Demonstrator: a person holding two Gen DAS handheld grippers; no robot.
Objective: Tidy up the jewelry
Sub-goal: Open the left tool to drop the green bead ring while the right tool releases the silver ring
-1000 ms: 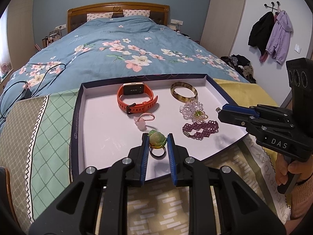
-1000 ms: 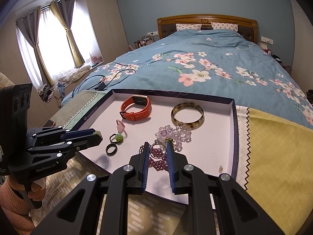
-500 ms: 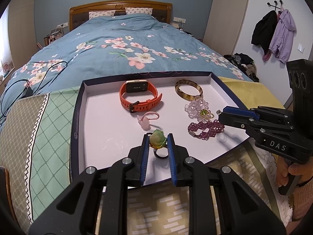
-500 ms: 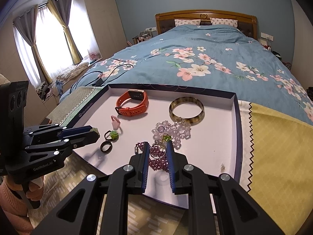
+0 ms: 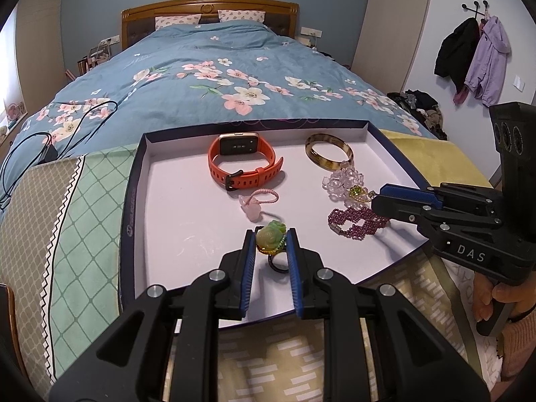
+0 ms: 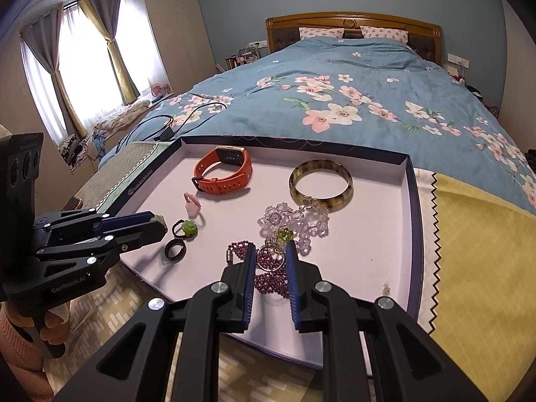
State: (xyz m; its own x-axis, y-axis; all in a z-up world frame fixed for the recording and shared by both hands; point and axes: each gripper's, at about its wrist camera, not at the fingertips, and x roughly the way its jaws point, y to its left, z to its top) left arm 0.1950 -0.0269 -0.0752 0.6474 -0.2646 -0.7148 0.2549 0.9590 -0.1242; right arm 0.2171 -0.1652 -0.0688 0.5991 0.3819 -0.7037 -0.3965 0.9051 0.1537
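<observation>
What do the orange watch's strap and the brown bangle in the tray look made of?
The orange watch: strap looks like matte silicone or rubber, flexible, with punched holes and a dark buckle. The brown bangle: glossy, mottled amber-brown and partly translucent, probably resin, horn or polished stone; the pictures cannot settle which.

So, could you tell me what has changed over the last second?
Very little. Both views drift slightly, so each gripper shifted a touch, but nothing was picked up or released. The left gripper remains shut on the pale green flower ring, and the right gripper on the green-stone ring. The orange watch, bangle and purple bracelet lie unmoved in the tray.
</observation>
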